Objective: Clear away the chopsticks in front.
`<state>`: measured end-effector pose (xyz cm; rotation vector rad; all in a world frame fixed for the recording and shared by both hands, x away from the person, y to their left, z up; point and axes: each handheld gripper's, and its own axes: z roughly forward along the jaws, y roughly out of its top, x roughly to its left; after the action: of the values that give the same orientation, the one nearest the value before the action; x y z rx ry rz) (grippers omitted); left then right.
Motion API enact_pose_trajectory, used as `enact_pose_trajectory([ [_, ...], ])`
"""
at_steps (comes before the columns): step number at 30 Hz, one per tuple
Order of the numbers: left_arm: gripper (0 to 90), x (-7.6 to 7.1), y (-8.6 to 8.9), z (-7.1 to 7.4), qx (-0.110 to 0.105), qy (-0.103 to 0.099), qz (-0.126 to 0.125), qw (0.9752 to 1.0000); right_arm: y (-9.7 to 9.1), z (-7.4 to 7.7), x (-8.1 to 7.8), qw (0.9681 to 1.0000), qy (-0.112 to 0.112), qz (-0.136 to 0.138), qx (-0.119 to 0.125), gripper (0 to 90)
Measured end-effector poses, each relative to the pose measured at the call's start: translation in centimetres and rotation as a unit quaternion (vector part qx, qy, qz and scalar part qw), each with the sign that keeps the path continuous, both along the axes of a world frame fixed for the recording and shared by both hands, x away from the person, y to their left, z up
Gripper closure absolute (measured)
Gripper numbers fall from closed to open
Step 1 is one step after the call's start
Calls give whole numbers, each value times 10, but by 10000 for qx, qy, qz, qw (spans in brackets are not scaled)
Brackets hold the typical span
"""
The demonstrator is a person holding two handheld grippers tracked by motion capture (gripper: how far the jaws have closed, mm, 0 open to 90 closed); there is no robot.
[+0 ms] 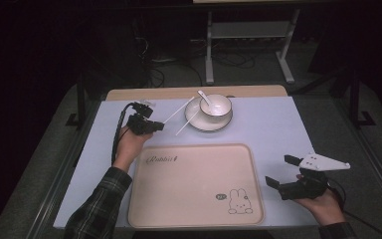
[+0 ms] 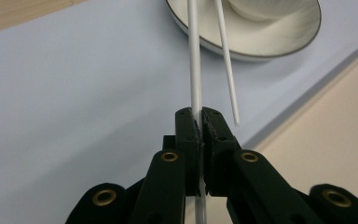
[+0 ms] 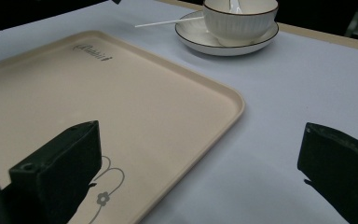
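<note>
- High view: the left gripper [image 1: 155, 125] stood just left of the saucer [image 1: 208, 122], and its jaws were closed on one white chopstick [image 1: 176, 111]. The far end of this chopstick reached toward the saucer rim; I could not tell whether it rested there. A second chopstick [image 1: 187, 123] lay apart from it, one end leaning on the saucer, the other on the pale blue table cover [image 1: 278, 124]. A white ribbed bowl [image 1: 216, 105] with a spoon [image 1: 204, 97] in it sat on the saucer. The beige rabbit tray [image 1: 196, 184], nearer the person than the saucer, had nothing on it. The right gripper [image 1: 281, 172] waited right of the tray, far from the saucer, its jaws wide apart and holding nothing.
- Left gripper view: the two black jaws pressed together on the gripped chopstick [image 2: 195, 65], which ran straight up to the saucer [image 2: 279, 44]. The free chopstick [image 2: 227, 65] lay just right of it, with its near tip on the cover.
- Right gripper view: both jaws stood far apart with only the tray [image 3: 121, 102] and cover between them; the saucer [image 3: 228, 44] and bowl [image 3: 240, 18] were well beyond the tray.
- Judgement: the work seemed to be at its beginning. One chopstick was gripped, but nothing was placed on the tray yet; the other chopstick, the bowl with spoon and the saucer remained to be handled.
</note>
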<state>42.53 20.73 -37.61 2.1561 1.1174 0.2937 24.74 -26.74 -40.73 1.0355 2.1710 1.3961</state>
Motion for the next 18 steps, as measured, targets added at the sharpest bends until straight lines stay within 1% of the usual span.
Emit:
enact_pose_trajectory([
  [2, 859, -10, 7, 1, -90, 0, 6, 10000, 0, 0, 0, 10000, -1, 3, -7, 0],
  [3, 859, -15, 10, 1, -95, -15, 9, 10000, 1, 0, 0, 10000, 4, 3, -23, 0],
  [4, 859, -25, 15, 2, -104, -38, -13, 9999, 1, 0, 0, 10000, 2, 7, -25, 0],
  [5, 859, -30, 18, 2, -123, -39, -16, 9999, 1, 0, 0, 10000, 8, 5, -28, 0],
  [6, 859, -30, 18, 2, -123, -39, -16, 9999, 1, 0, 0, 10000, 8, 5, -28, 0],
  [8, 859, -42, 21, 1, -151, -60, -31, 9999, 1, 0, 0, 10000, 7, 5, -38, 0],
  [9, 859, -53, 24, 0, -198, -63, -64, 9998, 1, 0, 0, 10000, 7, 1, -42, 0],
  [10, 859, -53, 24, 0, -198, -63, -64, 9998, 1, 0, 0, 10000, 7, 1, -42, 0],
  [13, 859, -72, 27, -2, -350, -57, -144, 9993, 1, -1, 0, 10000, 6, -3, -62, 0],
  [14, 859, -84, 28, -2, -321, -72, -180, 9993, 1, -1, 0, 10000, 5, -5, -62, 0],
  [15, 859, -89, 29, -1, -328, -88, -207, 9992, 1, -1, 0, 10000, 2, -6, -64, 0],
  [16, 859, -89, 29, -1, -328, -88, -207, 9992, 1, -1, 0, 10000, 2, -6, -64, 0],
  [18, 859, -100, 31, -3, -367, -62, -236, 9990, 1, -1, 0, 10000, -2, 0, -70, 0],
])
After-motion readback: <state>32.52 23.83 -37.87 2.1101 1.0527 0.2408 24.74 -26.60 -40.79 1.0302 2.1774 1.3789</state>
